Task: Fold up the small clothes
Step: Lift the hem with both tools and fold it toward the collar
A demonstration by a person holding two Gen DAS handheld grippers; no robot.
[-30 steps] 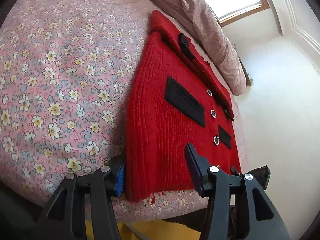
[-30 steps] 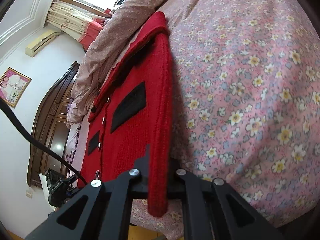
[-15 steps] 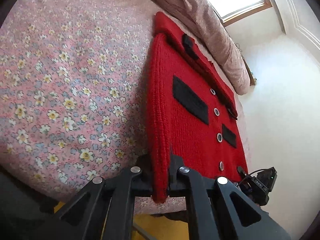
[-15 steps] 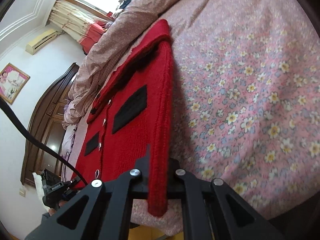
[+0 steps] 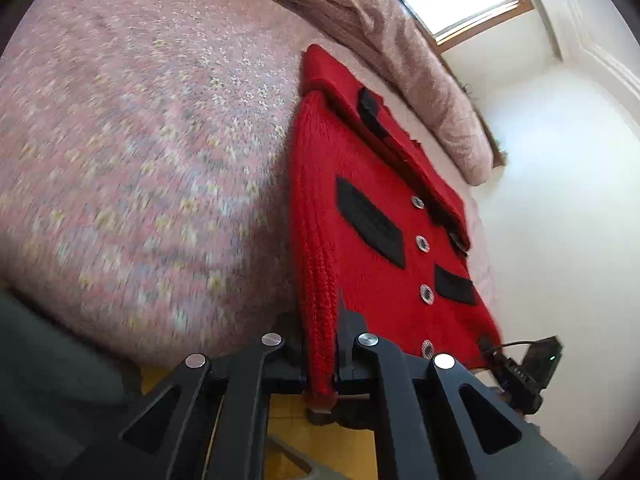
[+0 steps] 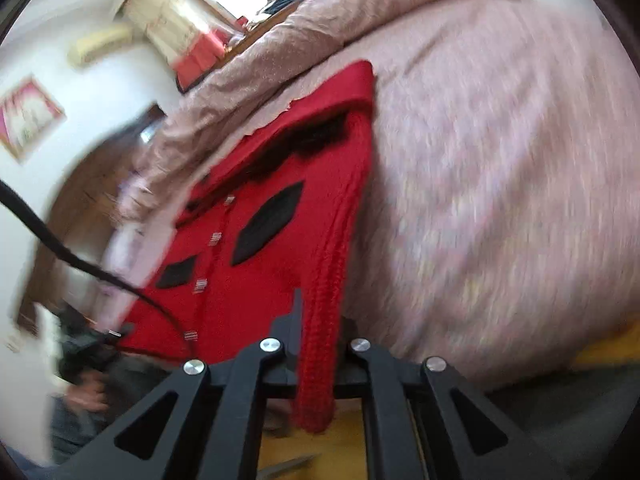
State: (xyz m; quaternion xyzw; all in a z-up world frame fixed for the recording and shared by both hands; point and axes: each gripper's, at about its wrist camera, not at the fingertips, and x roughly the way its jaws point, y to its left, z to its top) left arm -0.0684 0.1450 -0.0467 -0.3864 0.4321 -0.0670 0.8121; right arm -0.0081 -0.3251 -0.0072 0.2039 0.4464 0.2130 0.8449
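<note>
Above bed edge: left gripper (image 5: 322, 350), right gripper (image 6: 318, 354) both clamped on red cardigan (image 5: 376, 240) hem.

Both wrist fisheyes sit low at the bed's near edge, angled down along their own fingers. The left view faces up the bed (image 5: 132, 168) toward a window at upper right; the right view faces a window at upper left. Both share the red cardigan (image 5: 372, 248) close at center.

Place: home bedroom
Evidence: bed with floral sheet (image 5: 152, 168), rumpled pink quilt (image 5: 400, 60), window (image 5: 460, 4), framed picture (image 6: 28, 116)
</note>
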